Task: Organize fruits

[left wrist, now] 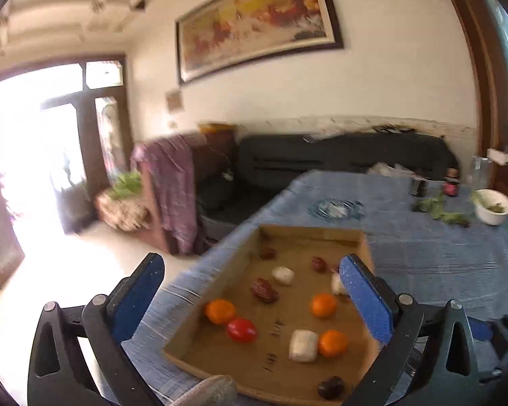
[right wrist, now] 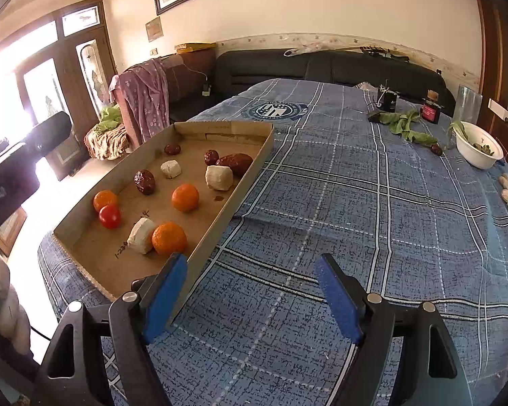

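The left tool (left wrist: 250,301), a black frame with blue-padded fingers, stands wide open and holds nothing; it hovers over the near end of a shallow brown cardboard tray (left wrist: 342,233), its right finger in front of the tray's right wall. The right tool (right wrist: 252,292), of the same build, is also spread wide and empty. It hangs above the blue plaid cloth on the tabletop (right wrist: 372,203), with its left finger just beside the tray's near right corner; whether it touches the cardboard cannot be told.

The fruits lie loose on the tray floor: three round orange tangerines (right wrist: 185,197), one just beside a small red tomato (right wrist: 109,216), and another touching a pale off-white lump (right wrist: 141,235). Two more such lumps and several wrinkled dark red dates (right wrist: 145,181) lie farther along the tray. One more dark date (left wrist: 331,387) sits at the near edge in the left wrist view.

Well apart, at the far right of the tabletop, a white bowl (right wrist: 470,154) stands near scattered green leaves (right wrist: 408,125).
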Tool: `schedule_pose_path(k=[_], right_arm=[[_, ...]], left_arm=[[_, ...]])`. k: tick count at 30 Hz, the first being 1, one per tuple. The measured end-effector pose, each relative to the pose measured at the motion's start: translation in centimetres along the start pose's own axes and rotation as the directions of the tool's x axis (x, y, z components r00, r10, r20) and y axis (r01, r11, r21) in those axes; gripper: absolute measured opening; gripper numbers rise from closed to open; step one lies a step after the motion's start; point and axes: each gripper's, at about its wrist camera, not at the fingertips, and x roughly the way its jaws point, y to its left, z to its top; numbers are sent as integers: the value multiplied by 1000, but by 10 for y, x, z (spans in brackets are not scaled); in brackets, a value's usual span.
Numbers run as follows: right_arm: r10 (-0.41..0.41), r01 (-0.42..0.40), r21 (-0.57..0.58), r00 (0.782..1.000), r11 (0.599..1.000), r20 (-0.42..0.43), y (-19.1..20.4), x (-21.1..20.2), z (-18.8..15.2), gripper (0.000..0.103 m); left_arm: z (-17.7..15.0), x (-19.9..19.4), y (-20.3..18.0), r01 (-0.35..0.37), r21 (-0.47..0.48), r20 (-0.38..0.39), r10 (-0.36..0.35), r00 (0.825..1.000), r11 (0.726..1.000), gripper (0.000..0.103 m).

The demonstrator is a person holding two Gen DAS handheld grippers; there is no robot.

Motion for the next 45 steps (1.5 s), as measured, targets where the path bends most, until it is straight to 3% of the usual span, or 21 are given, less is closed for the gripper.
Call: schedule_pose_path(k=[4, 11, 25, 45], right_arm=[[-22, 22, -5, 1000, 1000, 1, 0, -1, 1, 84], [-48, 48, -25, 999, 999, -14, 5, 6, 1, 87], [-106, 101, -99, 993, 990, -53, 26, 18, 1, 89], [-129, 119, -138, 989, 983, -68, 45, 26, 1, 90]], left_arm=[[-4, 16, 9, 77, -58, -99, -82, 992, 995, 103], [-18, 35, 25, 119, -128, -187, -142, 972, 985, 103], [-31, 55, 41, 147, -170, -261, -188, 947, 974, 103], [-42, 65, 61, 140, -219, -296, -202, 933, 966, 103]])
